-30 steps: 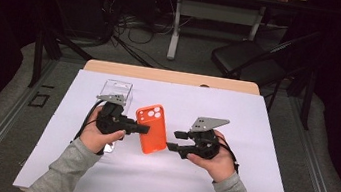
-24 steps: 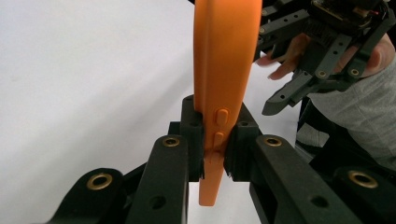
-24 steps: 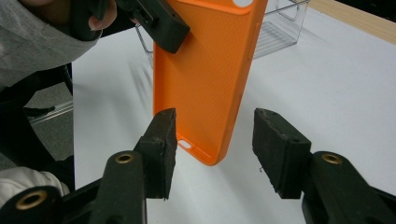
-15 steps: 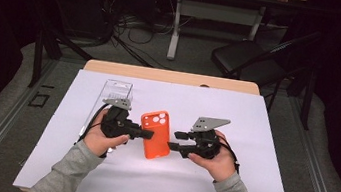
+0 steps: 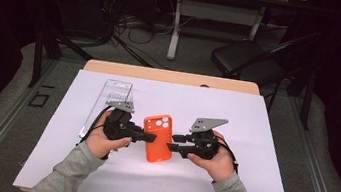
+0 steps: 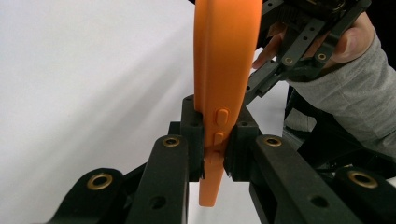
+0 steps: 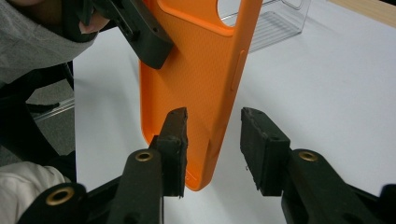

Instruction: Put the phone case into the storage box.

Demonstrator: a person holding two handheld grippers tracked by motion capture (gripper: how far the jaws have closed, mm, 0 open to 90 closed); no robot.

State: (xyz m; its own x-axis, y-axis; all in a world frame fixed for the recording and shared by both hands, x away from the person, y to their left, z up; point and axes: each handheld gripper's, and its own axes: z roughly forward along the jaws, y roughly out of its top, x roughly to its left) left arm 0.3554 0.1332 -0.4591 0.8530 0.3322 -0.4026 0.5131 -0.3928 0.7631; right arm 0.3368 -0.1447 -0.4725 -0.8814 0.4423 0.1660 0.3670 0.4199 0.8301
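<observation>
Your left claw (image 5: 148,137) is pinching the orange phone case (image 5: 157,137) by its long edge, pads pressed on both faces right at the side-button bumps (image 6: 222,116). The case is held off the white worktop (image 5: 256,189), near its centre, with the camera cut-outs toward 12 o'clock in the high view.

Your right claw (image 5: 172,144) comes in from 3 o'clock. Its jaws have just been closing, and the opposite long edge of the case sits between them; in the right gripper view one pad (image 7: 175,135) lies at or very near the inner face while the other pad (image 7: 261,149) stands clear of the rim. So it is spread, not yet gripping.

Step in hand, as judged: a second grip on the case, likely for a hand-over or for steadying it from both sides.

Next move calls for closing the right jaws fully onto the rim, squarely, before the left grip loosens. Keep the left hand steady meanwhile.

The clear plastic box (image 5: 107,102) lies at 10 o'clock from the case, behind your left hand (image 5: 102,139), untouched.
</observation>
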